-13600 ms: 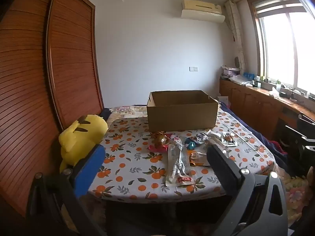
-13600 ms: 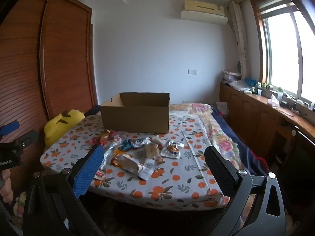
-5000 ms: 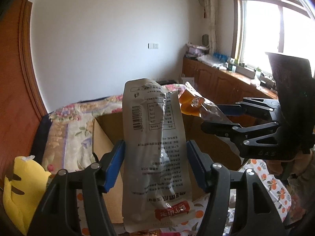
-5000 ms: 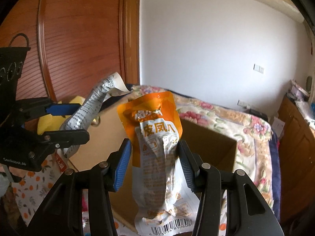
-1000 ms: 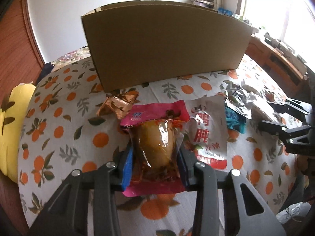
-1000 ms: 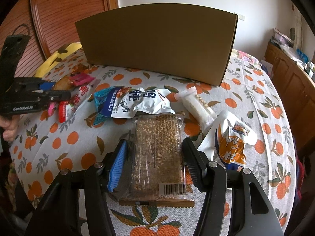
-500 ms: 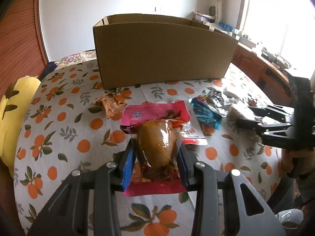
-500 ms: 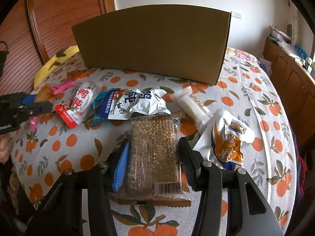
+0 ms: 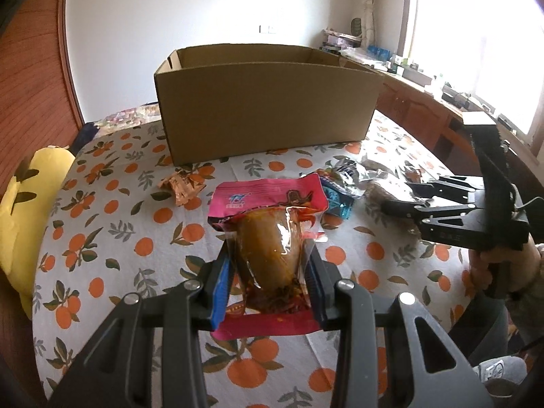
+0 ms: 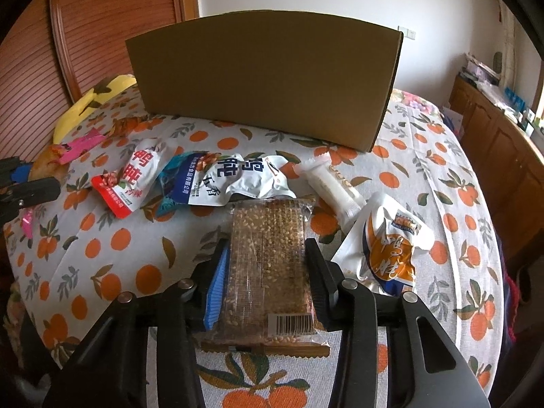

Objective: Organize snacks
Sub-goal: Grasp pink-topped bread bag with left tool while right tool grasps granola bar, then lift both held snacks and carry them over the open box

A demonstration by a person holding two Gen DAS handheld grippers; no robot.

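My left gripper point(image 9: 270, 265) is shut on a pink pouch with brown food point(image 9: 268, 238) and holds it above the table, in front of the open cardboard box point(image 9: 265, 108). My right gripper point(image 10: 267, 261) is shut on a clear pack of sesame bars point(image 10: 268, 255), lifted just off the table before the box point(image 10: 265, 85). The right gripper also shows in the left wrist view point(image 9: 401, 200), the left gripper at the left edge of the right wrist view point(image 10: 30, 183).
On the orange-print tablecloth point(image 10: 112, 265) lie a red-white pouch point(image 10: 132, 180), a blue-white pouch point(image 10: 231, 180), a white bar point(image 10: 333, 187), an orange-white pouch point(image 10: 387, 244) and a small orange wrapper point(image 9: 183, 187). A yellow plush point(image 9: 23, 210) sits at the table's left edge.
Both grippers have risen and drawn back a little with their packs. The box top now shows in the left wrist view.
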